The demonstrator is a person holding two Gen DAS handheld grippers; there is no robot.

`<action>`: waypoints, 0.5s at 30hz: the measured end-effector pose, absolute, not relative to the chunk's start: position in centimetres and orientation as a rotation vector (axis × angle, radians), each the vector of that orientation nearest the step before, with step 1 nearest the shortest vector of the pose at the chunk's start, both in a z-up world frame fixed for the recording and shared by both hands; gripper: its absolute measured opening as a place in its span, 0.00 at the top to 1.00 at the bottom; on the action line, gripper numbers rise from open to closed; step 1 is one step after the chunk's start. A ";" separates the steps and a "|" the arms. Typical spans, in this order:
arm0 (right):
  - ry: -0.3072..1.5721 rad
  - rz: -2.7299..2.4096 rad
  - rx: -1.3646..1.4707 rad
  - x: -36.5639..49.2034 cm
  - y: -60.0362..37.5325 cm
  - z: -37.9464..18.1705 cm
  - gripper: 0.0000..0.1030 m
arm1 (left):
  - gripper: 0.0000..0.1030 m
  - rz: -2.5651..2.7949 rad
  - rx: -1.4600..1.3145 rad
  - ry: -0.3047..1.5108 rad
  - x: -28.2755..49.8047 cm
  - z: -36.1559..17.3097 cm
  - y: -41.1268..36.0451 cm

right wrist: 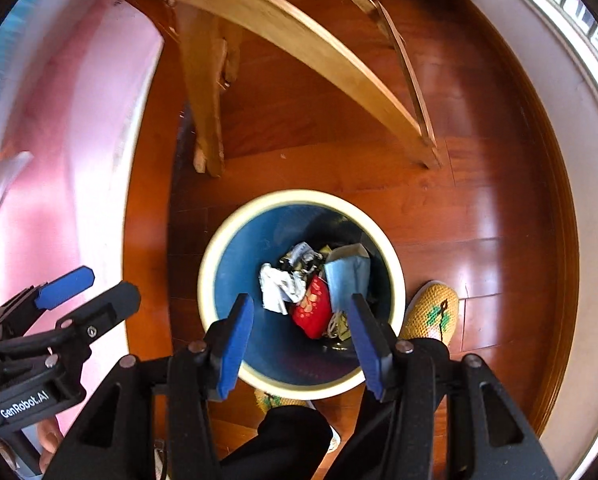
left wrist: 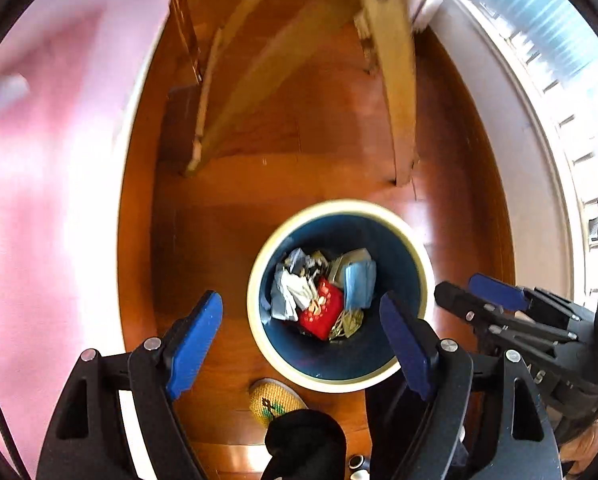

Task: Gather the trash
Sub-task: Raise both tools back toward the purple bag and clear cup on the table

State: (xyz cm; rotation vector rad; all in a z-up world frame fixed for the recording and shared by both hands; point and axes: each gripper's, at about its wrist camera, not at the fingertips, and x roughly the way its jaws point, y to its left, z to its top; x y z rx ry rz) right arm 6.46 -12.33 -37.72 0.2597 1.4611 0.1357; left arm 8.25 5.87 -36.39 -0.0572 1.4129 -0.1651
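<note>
Trash (left wrist: 323,294) lies in the blue bin (left wrist: 399,240) on the floor (left wrist: 259,184) below you; your left hand-held gripper (left wrist: 301,340) and right hand-held gripper (right wrist: 301,344) both gape wide, holding nothing.

Both grippers hang above the trash bin (left wrist: 341,296), pointing down at it. The left gripper (left wrist: 299,344) has its 2 blue-padded jaws spread wide, holding nothing. The right gripper (right wrist: 297,340), beside it, is likewise spread apart and holds nothing.
</note>
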 end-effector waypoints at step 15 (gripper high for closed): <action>1.272 0.248 0.187 6.2 -10.4 -14.2 0.52 | 0.23 -0.175 -0.015 1.068 7.7 -10.5 8.6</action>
